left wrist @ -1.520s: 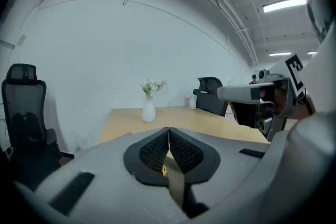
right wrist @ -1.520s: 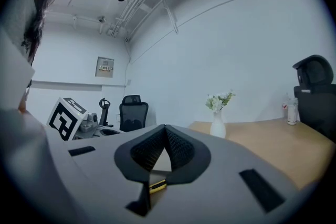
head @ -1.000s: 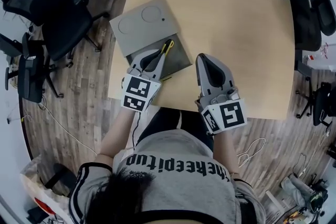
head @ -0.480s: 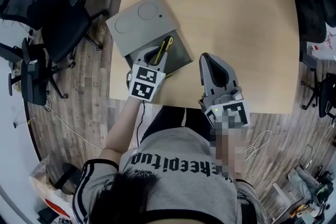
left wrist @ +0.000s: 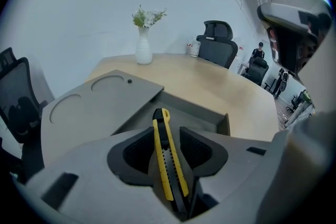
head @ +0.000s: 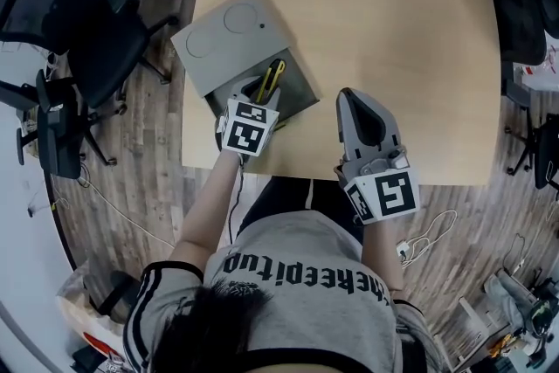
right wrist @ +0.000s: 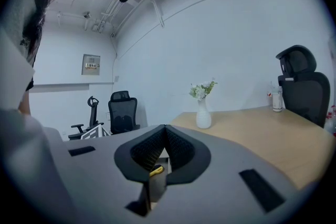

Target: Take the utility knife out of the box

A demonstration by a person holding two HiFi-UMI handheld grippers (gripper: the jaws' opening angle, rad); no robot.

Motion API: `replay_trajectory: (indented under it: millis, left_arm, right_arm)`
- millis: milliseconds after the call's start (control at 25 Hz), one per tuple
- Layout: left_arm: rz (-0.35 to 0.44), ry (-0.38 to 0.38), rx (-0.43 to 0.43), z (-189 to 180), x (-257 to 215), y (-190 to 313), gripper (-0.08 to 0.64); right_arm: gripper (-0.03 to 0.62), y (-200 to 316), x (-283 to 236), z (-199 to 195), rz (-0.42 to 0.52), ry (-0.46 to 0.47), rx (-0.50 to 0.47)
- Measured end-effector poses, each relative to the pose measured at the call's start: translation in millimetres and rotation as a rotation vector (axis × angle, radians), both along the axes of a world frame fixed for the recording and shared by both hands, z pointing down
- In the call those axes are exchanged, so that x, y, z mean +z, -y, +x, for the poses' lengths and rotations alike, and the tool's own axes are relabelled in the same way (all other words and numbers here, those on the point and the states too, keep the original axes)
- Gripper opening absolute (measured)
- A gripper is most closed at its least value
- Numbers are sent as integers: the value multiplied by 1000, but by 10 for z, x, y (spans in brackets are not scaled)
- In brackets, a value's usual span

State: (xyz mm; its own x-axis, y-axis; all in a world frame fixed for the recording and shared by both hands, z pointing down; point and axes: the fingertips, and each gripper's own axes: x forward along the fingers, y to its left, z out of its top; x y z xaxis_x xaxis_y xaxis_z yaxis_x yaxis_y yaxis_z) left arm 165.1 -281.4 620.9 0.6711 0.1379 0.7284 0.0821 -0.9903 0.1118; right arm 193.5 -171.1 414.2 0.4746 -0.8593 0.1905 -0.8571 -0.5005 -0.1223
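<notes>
Left gripper (head: 259, 96) sits lower than a second ago, tipped down into the open grey box (head: 301, 85) at the near left of the wooden table (head: 402, 31). Its jaws, closed then, are now opening, and the pads stand clear on either side of the utility knife (left wrist: 167, 160). That yellow-and-black knife lies lengthwise in the gap between the jaws, its far end reaching past the fingertips over the box floor, beside the flat lid (head: 229, 35) with two round recesses. To the right, just beside the box, the right gripper (head: 352, 98) hovers at the table's near edge, barely shifted, with its jaws together and nothing between them. Lettering on the person's grey shirt (head: 297, 301) appears upside down, and "keepit" is legible within it.
</notes>
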Motion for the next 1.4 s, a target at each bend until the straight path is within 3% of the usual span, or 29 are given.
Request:
replay_trajectory:
  millis: [360,1080,1200,1400]
  left_arm:
    - [-6,77,-24,-23,230,-5,147]
    - [37,106,-60,-44,242,16,127]
    - [62,92,-38,-67,198,-5,126]
    - [37,10,-55,-57,-58,16,126]
  right_arm:
    - [6,-50,25,71,-2,5,9]
    - [6,-60,-10,29,6,1,1]
    - [6,-74,-13,10,6,-2,3]
    - [6,-81,-19,-50,10,-6,0]
